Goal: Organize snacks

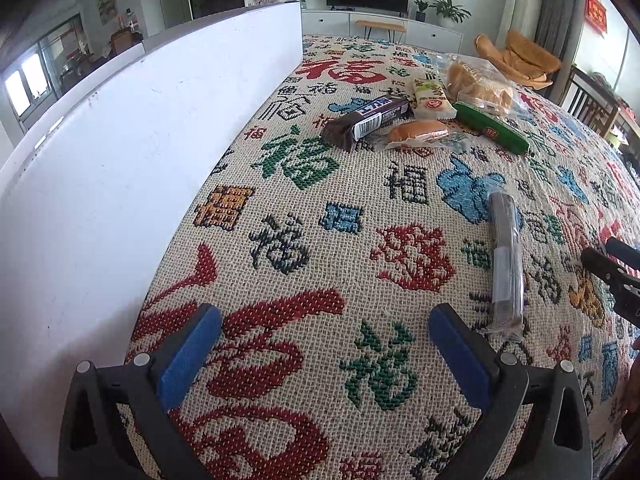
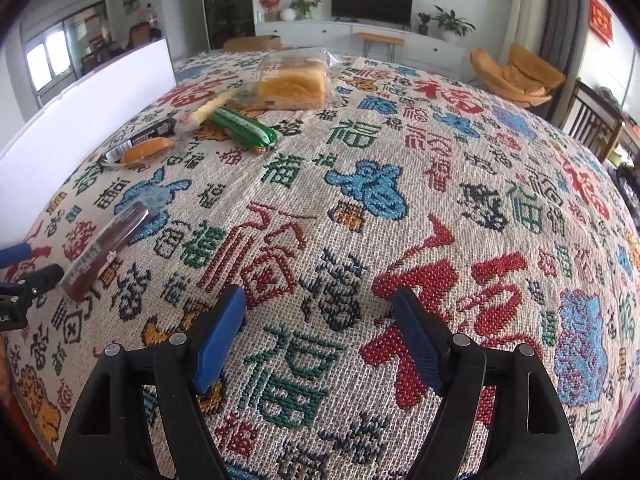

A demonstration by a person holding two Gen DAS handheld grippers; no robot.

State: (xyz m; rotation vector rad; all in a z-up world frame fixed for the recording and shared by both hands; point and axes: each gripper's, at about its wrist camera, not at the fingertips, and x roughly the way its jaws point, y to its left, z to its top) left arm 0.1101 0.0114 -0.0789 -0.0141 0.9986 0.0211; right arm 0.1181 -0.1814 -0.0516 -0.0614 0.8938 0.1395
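Snacks lie on a woven cloth [image 1: 320, 208] with coloured characters. A brown bar in clear wrap [image 1: 507, 264] [image 2: 105, 249] lies alone, just right of my left gripper [image 1: 325, 324], which is open over bare cloth. Farther back are a dark chocolate bar [image 1: 366, 120] [image 2: 140, 138], a small bun [image 1: 418, 133] [image 2: 147, 150], a pale packet [image 1: 432, 100], a green sausage pack [image 1: 494, 130] [image 2: 244, 131] and bagged bread [image 1: 478, 86] [image 2: 291, 84]. My right gripper [image 2: 320, 312] is open with nothing between its fingers; part of it shows at the left wrist view's right edge [image 1: 616, 276].
A tall white box wall [image 1: 120, 152] [image 2: 88, 112] runs along the left side of the cloth. Beyond the table are a TV cabinet [image 1: 380, 26], potted plants and an orange chair [image 2: 516, 74]. A wooden chair back [image 2: 592, 124] stands at the right.
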